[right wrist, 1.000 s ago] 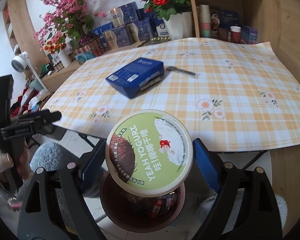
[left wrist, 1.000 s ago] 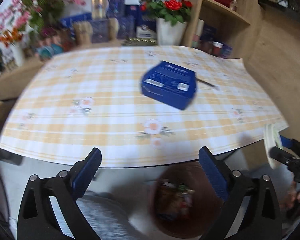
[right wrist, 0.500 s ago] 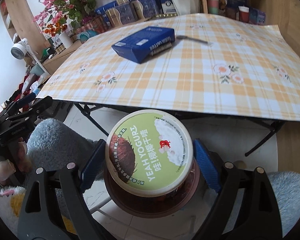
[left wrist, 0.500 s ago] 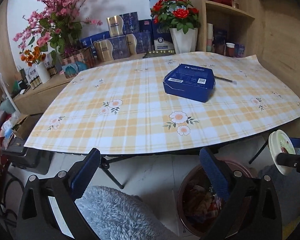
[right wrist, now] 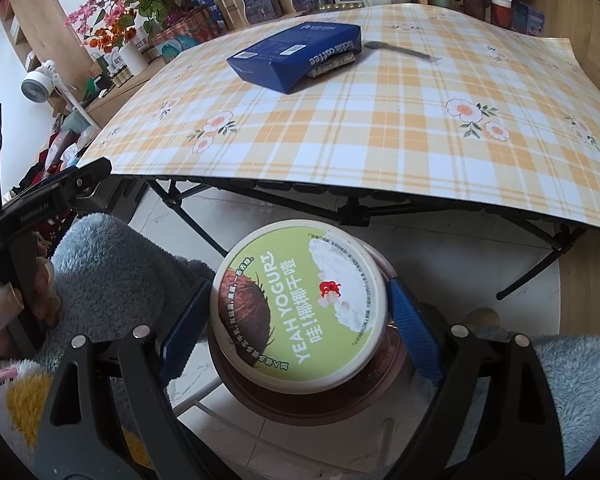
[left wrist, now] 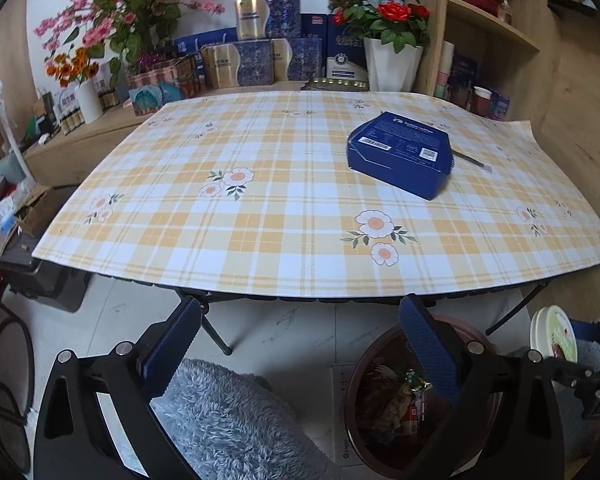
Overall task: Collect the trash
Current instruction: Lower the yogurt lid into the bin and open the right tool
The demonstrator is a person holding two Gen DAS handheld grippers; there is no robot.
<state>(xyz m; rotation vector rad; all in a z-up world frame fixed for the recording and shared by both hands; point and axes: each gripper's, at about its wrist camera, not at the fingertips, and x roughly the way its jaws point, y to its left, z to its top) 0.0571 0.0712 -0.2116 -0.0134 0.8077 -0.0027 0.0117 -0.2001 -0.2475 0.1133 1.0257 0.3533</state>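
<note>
My right gripper [right wrist: 296, 300] is shut on a round yogurt tub [right wrist: 300, 308] with a green and white lid, its blue pads pressing both sides. The tub hangs just above a brown trash bin [right wrist: 320, 404] on the floor in front of the table. In the left wrist view the same tub [left wrist: 554, 334] shows at the right edge, beside the bin [left wrist: 354, 380], which holds several wrappers. My left gripper [left wrist: 300, 312] is open and holds nothing, pointing at the floor before the table. A blue box [left wrist: 400, 156] and a grey utensil [left wrist: 472, 159] lie on the checked tablecloth [left wrist: 260, 200].
A person's fluffy grey-blue sleeve [left wrist: 228, 420] lies under the left gripper. Black folding table legs [right wrist: 204, 220] stand behind the bin. Flower pots, boxes and cups crowd the shelf [left wrist: 260, 60] behind the table. A wooden wall [left wrist: 580, 140] closes the right side.
Both grippers have sunk below the table's front edge. The yogurt tub has come down with the right gripper and now hangs close over the bin.
</note>
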